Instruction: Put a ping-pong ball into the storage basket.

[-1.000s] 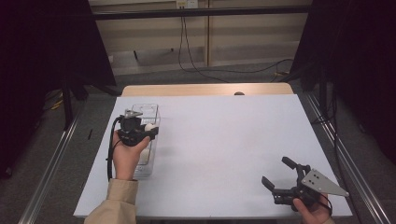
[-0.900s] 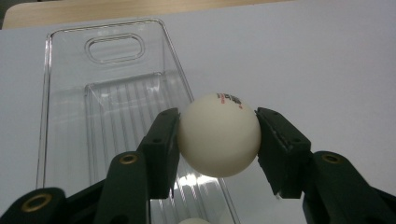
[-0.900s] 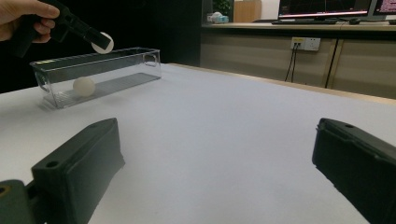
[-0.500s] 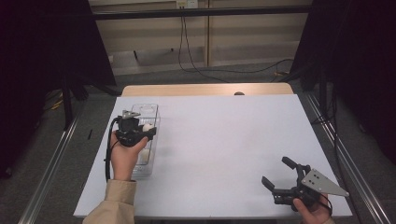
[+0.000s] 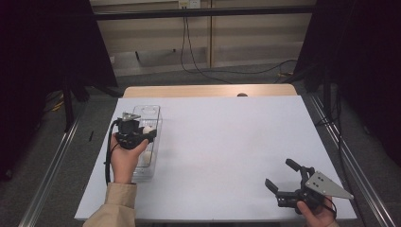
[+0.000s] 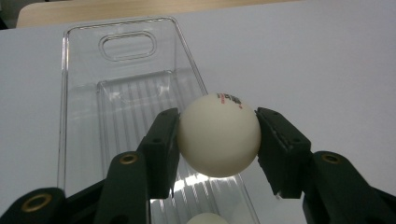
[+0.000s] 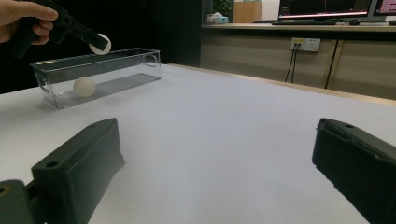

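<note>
My left gripper [image 6: 218, 140] is shut on a white ping-pong ball [image 6: 218, 135] with small red print, held above a clear plastic bin [image 6: 126, 46]. In the high view this gripper [image 5: 147, 128] hovers over the bin [image 5: 152, 109] at the table's left side. A second white ball [image 5: 147, 157] lies inside the bin, near its close end, and shows as well at the bottom edge of the left gripper view [image 6: 208, 218]. My right gripper [image 5: 279, 173] stands open near the table's front right corner, with nothing between its jaws. Its own view [image 7: 215, 163] faces the bin [image 7: 126, 65] across the table.
A white table top [image 5: 222, 142] carries the bin, with a wooden strip along its far edge. Metal rails run down both sides of the table. Cables lie on the floor beyond it, and dark curtains hang on both sides.
The left hand has shifted only very slightly over the bin, with the ball still in its jaws. The right gripper has stayed where it was.
</note>
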`<action>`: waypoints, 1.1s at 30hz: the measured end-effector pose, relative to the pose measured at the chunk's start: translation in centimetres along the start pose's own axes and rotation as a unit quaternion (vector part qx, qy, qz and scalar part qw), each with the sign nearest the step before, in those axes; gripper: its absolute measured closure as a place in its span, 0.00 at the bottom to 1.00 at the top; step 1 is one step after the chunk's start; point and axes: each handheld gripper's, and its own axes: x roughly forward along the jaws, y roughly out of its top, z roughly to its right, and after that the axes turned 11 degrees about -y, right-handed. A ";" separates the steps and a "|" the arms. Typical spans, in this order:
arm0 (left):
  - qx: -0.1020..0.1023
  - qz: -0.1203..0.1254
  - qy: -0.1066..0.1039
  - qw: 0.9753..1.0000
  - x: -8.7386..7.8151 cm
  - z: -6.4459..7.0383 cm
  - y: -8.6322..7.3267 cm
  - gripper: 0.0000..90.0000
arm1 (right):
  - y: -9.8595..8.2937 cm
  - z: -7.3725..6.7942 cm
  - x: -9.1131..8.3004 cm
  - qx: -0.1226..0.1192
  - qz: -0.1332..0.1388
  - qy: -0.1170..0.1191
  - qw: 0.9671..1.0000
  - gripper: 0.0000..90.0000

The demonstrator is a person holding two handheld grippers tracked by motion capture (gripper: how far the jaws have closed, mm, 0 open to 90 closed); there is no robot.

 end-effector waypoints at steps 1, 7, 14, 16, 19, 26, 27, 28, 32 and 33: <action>-0.001 0.001 0.000 1.000 0.0 0.0 0.0 0.57 | 0.0 0.0 0.0 0.000 0.000 0.000 1.000 0.01; -0.002 0.003 0.003 1.000 -0.1 -0.2 -0.2 0.57 | 0.0 0.0 0.0 -0.001 -0.001 0.001 1.000 0.01; -0.002 0.002 0.009 1.000 -0.1 -0.4 -0.4 0.57 | 0.0 0.0 0.0 0.001 0.000 0.000 1.000 0.01; -0.003 0.003 0.010 1.000 -0.1 -0.5 -0.5 0.57 | 0.0 0.0 0.0 0.001 -0.001 0.000 1.000 0.01; -0.003 0.004 0.011 1.000 -0.1 -0.5 -0.6 0.57 | 0.0 0.0 0.0 -0.001 0.000 0.000 1.000 0.01; -0.004 0.003 0.012 1.000 -0.2 -0.7 -0.9 0.57 | 0.0 0.0 0.0 0.000 0.000 0.000 1.000 0.01; -0.004 0.003 0.012 1.000 -0.2 -0.7 -0.9 0.57 | 0.0 0.0 0.0 0.000 0.000 0.000 1.000 0.01; -0.003 0.002 0.013 1.000 -0.2 -0.7 -0.9 0.57 | 0.0 0.0 0.0 0.000 0.000 0.000 1.000 0.01; -0.005 0.003 0.013 1.000 -0.3 -0.8 -1.0 0.57 | 0.0 0.0 0.0 0.000 0.000 0.001 1.000 0.01; -0.005 0.004 0.014 1.000 -0.4 -0.8 -1.0 0.57 | 0.0 0.0 0.0 0.000 0.000 0.000 1.000 0.01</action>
